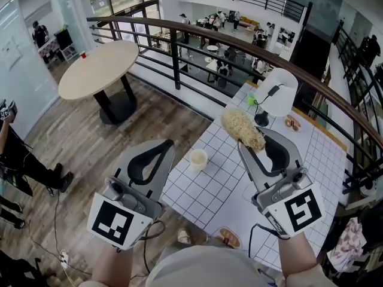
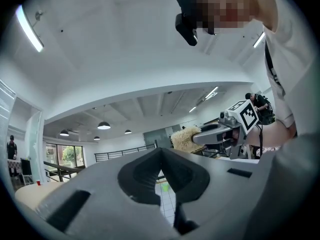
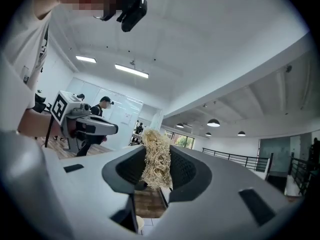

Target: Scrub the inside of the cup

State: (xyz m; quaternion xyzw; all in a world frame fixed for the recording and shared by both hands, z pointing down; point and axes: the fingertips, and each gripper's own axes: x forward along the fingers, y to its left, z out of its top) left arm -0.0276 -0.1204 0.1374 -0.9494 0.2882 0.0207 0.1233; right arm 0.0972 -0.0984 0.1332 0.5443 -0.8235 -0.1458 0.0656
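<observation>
A pale paper cup [image 1: 198,159] stands upright on the white gridded table [image 1: 221,184], below and between both raised grippers. My right gripper [image 1: 254,145] is shut on a tan fibrous scrubber [image 1: 242,129], which sticks out past the jaw tips. The right gripper view shows the scrubber [image 3: 156,159] pinched between the jaws of my right gripper [image 3: 156,151]. My left gripper [image 1: 166,143] hangs left of the cup, off the table edge, shut with nothing in it. In the left gripper view the jaws of my left gripper [image 2: 160,151] meet, with the scrubber [image 2: 184,136] beyond them.
A white lamp [image 1: 278,91] and a small green object [image 1: 251,99] stand at the table's far end, with snacks [image 1: 292,123] to the right. A curved railing [image 1: 179,28] runs behind. A round table [image 1: 99,69] stands far left. A person [image 1: 24,160] stands at the left edge.
</observation>
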